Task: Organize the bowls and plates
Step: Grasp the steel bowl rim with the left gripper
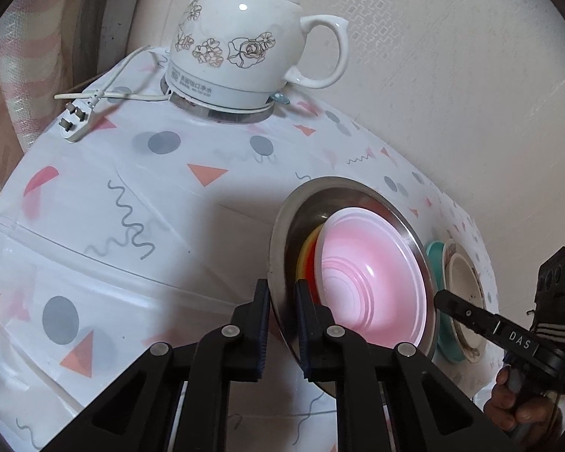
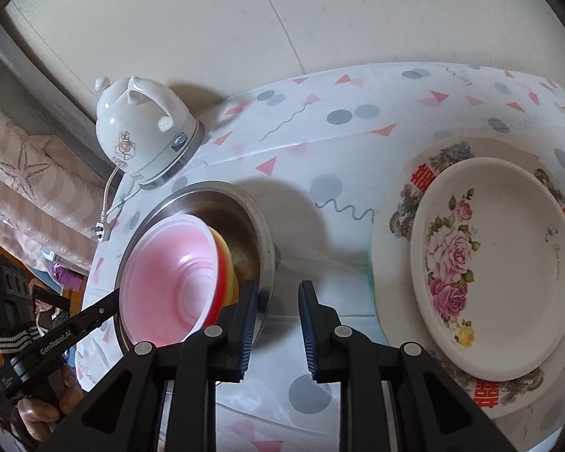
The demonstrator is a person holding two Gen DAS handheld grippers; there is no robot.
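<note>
Left gripper clamps the steel bowl's rim; right gripper hangs empty, jaws apart, beside 2 stacked plates.

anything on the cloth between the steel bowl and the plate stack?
Nothing: in the right wrist view, only bare patterned tablecloth lies between the steel bowl and the plate stack. The right gripper hangs over that gap.

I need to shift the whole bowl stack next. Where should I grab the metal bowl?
Grip the metal bowl by its thin flat rim at the near edge, coming from the front, one finger outside and one inside. The pink bowl fills the middle, leaving only the rim free; the left gripper already pinches there.
</note>
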